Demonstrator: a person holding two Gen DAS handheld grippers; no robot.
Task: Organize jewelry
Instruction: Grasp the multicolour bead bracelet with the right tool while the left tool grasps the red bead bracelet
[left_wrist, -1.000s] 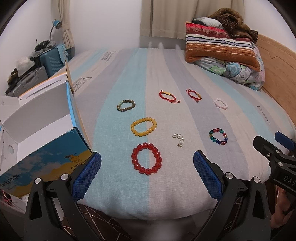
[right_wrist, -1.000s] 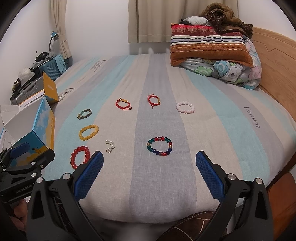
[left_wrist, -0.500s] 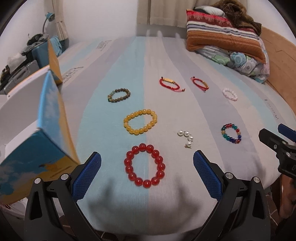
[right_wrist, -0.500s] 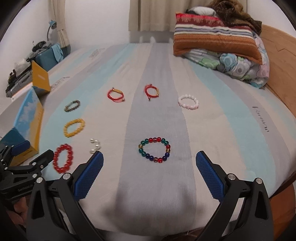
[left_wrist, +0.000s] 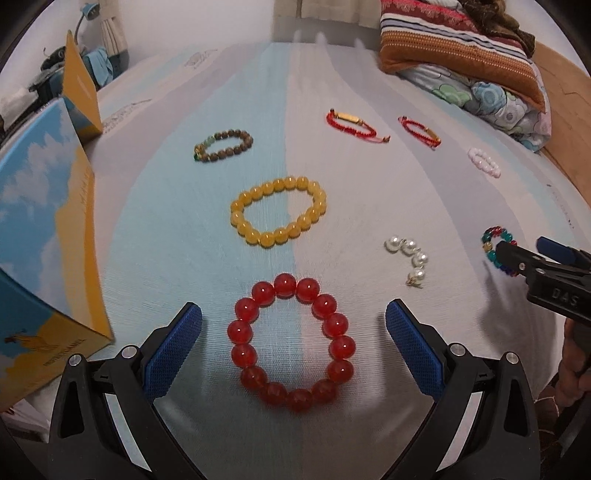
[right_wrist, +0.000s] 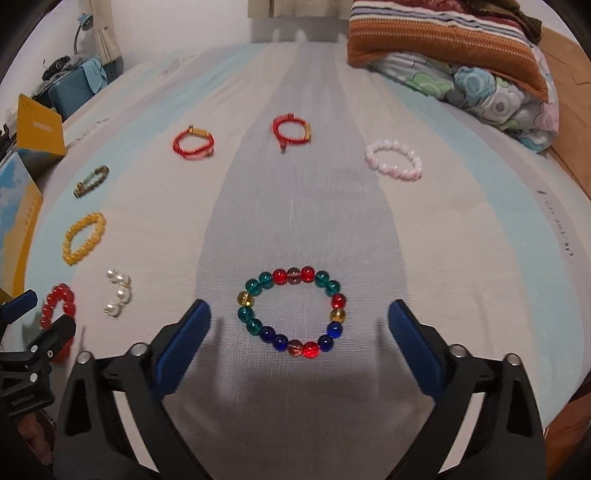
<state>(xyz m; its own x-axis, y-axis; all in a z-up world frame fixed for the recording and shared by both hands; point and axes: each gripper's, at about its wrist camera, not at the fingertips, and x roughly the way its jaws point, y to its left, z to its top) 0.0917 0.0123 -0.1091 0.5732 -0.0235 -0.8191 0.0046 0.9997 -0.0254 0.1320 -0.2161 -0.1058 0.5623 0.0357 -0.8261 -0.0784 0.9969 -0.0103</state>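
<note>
Several bracelets lie on the striped bed. My left gripper (left_wrist: 293, 321) is open, with the red bead bracelet (left_wrist: 325, 315) on the sheet between its blue pads. Beyond lie a yellow bead bracelet (left_wrist: 275, 236), a brown bead bracelet (left_wrist: 221, 146), a pearl strand (left_wrist: 408, 254), two red cord bracelets (left_wrist: 351, 122) and a pink bracelet (left_wrist: 484, 162). My right gripper (right_wrist: 299, 321) is open around the multicolour bead bracelet (right_wrist: 295, 345), which also shows in the left wrist view (left_wrist: 493, 243).
An open blue and yellow box (left_wrist: 48, 229) stands at the bed's left edge, close to my left gripper. Pillows and folded bedding (right_wrist: 461, 55) lie at the back right by the wooden headboard (right_wrist: 569, 81). Luggage (right_wrist: 72, 88) stands off the bed at the far left.
Both grippers have moved forward and down over the bed. The red bracelet now lies between my left pads and the multicolour bracelet between my right pads. Both stay open.
</note>
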